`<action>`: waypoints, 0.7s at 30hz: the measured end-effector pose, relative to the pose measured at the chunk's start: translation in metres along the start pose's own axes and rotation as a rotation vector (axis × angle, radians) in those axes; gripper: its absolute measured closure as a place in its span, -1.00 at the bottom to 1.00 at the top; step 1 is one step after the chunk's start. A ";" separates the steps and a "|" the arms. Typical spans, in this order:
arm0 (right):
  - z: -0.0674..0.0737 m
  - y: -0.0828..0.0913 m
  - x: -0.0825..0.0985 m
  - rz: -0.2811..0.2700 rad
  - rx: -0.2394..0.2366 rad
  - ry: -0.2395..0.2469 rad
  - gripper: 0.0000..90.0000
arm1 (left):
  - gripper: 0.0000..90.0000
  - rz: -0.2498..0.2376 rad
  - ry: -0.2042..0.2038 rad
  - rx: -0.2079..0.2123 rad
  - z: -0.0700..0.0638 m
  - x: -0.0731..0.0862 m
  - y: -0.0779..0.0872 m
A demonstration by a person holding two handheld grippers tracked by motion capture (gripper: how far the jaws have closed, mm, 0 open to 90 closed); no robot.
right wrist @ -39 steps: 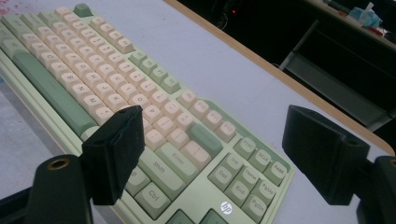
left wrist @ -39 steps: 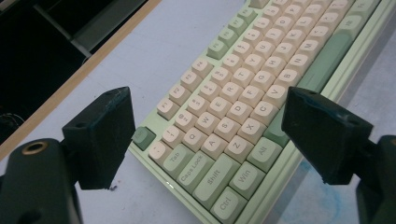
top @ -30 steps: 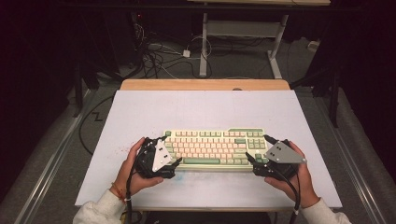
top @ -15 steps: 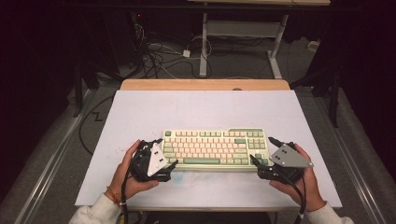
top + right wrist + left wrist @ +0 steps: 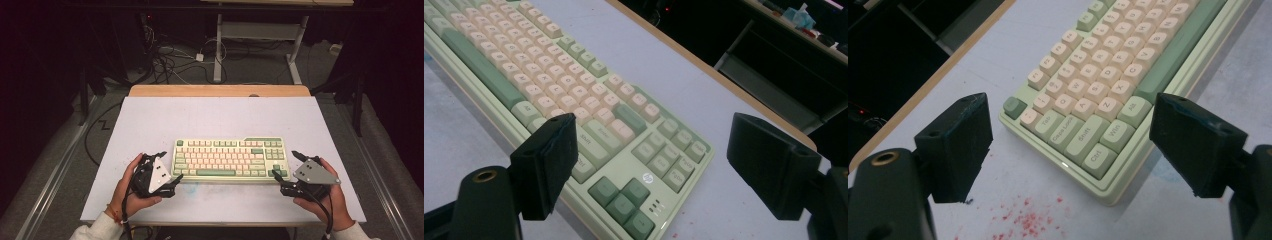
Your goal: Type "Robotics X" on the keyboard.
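The keyboard [image 5: 1108, 85] runs off the top edge in the left gripper view, its far keys out of frame; in the right gripper view its near corner is cut by the bottom edge; key legends are too small to read from above.

The keyboard [image 5: 230, 159] is pale green with cream keys and darker green ones. The table [image 5: 150, 120] is pale lavender-grey with a tan far edge; red specks [image 5: 1020, 220] dot its near-left part.
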State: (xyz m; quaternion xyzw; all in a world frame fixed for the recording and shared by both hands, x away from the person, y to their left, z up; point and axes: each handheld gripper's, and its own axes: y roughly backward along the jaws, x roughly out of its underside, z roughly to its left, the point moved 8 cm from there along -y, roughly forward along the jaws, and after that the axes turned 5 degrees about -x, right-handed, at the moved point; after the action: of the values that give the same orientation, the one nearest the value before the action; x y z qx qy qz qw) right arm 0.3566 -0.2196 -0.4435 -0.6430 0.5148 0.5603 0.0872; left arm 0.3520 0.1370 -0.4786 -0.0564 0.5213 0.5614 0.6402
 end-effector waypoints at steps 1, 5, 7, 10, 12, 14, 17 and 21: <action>0.000 0.000 0.001 0.000 -0.001 -0.005 -0.54 | -0.64 0.000 0.003 0.001 0.000 0.002 0.000; -0.003 0.001 0.007 0.009 0.006 -0.010 -0.54 | -0.64 0.010 0.012 -0.001 0.002 0.009 0.002; -0.004 0.002 0.009 0.012 0.009 -0.015 -0.54 | -0.64 0.016 0.023 0.000 0.004 0.013 0.003; -0.006 0.003 0.013 0.015 0.013 -0.023 -0.55 | -0.64 0.023 0.031 -0.003 0.006 0.018 0.005; -0.008 0.004 0.016 0.019 0.020 -0.027 -0.55 | -0.64 0.032 0.033 -0.005 0.008 0.023 0.005; -0.010 0.005 0.018 0.021 0.025 -0.033 -0.55 | -0.64 0.040 0.038 -0.007 0.009 0.028 0.006; -0.012 0.006 0.024 0.027 0.028 -0.042 -0.56 | -0.64 0.050 0.048 -0.011 0.011 0.034 0.006; -0.015 0.007 0.033 0.043 0.045 -0.049 -0.56 | -0.64 0.068 0.053 -0.015 0.013 0.041 0.004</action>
State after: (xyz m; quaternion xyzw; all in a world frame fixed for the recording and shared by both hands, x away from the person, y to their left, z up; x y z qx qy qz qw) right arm 0.3557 -0.2512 -0.4615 -0.6158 0.5387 0.5658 0.1019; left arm 0.3496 0.1744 -0.5001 -0.0585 0.5355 0.5850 0.6063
